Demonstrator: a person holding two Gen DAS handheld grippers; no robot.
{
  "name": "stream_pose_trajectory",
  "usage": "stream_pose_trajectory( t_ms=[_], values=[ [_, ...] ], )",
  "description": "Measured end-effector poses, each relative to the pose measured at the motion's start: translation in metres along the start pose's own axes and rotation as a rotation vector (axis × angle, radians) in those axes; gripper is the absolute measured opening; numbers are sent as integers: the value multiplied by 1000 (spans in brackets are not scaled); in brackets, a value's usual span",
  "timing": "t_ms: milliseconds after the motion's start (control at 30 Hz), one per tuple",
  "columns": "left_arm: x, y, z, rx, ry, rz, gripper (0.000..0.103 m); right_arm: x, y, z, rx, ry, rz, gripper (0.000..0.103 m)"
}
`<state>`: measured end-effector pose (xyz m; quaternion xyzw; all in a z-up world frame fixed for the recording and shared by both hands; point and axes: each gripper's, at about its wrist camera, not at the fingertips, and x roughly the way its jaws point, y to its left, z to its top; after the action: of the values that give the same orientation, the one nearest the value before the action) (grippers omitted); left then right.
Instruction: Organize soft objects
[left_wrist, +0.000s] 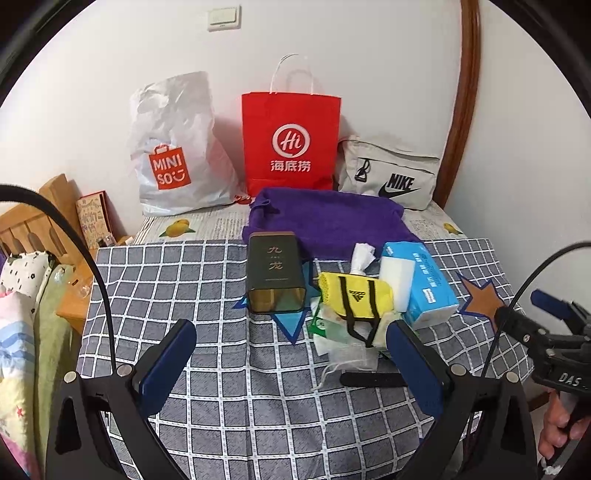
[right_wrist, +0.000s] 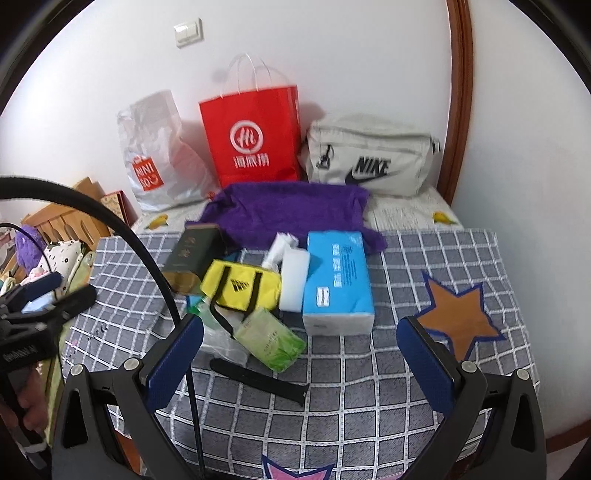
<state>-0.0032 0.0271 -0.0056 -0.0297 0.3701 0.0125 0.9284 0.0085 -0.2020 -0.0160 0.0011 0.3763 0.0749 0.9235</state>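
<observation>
A pile lies mid-table: a yellow pouch (left_wrist: 354, 297) (right_wrist: 242, 290), a blue tissue pack (left_wrist: 424, 284) (right_wrist: 338, 278), a white sponge block (left_wrist: 397, 278) (right_wrist: 293, 280), a green tissue packet (right_wrist: 271, 339), and a dark tin (left_wrist: 275, 275) (right_wrist: 192, 256). Behind them sprawls a purple towel (left_wrist: 328, 218) (right_wrist: 291, 212). My left gripper (left_wrist: 291, 354) hovers open before the pile, nothing between its fingers. Just as bare, my right gripper (right_wrist: 301, 356) stands open in front of the tissue pack. Each gripper shows at the edge of the other's view.
Against the wall stand a white plastic bag (left_wrist: 177, 147), a red paper bag (left_wrist: 290, 142) and a grey Nike bag (left_wrist: 388, 171). A black strap (right_wrist: 258, 378) lies on the checked cloth (left_wrist: 240, 369). Wooden furniture and bedding sit at the left (left_wrist: 33, 236).
</observation>
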Motion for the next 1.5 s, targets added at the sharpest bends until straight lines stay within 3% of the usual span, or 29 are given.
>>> stream_pose_trajectory(
  t_ms=[633,900,1000,1067,1100,1500],
  values=[
    [57,24,-17,-46,83,-30,103,129,18,-45,-109,232,67,103],
    [79,31,-24,-54,128,-41,103,164,23,-47,-143,244,114,103],
    [87,33,-26,-56,151,-43,103,171,26,-45,-153,224,141,99],
    [93,35,-28,-57,166,-40,103,172,25,-45,-149,224,166,79],
    [95,36,-29,-57,172,-38,103,171,24,-45,-146,231,176,76],
    [117,27,-28,-30,218,-72,103,132,12,-39,-169,174,195,73]
  ],
)
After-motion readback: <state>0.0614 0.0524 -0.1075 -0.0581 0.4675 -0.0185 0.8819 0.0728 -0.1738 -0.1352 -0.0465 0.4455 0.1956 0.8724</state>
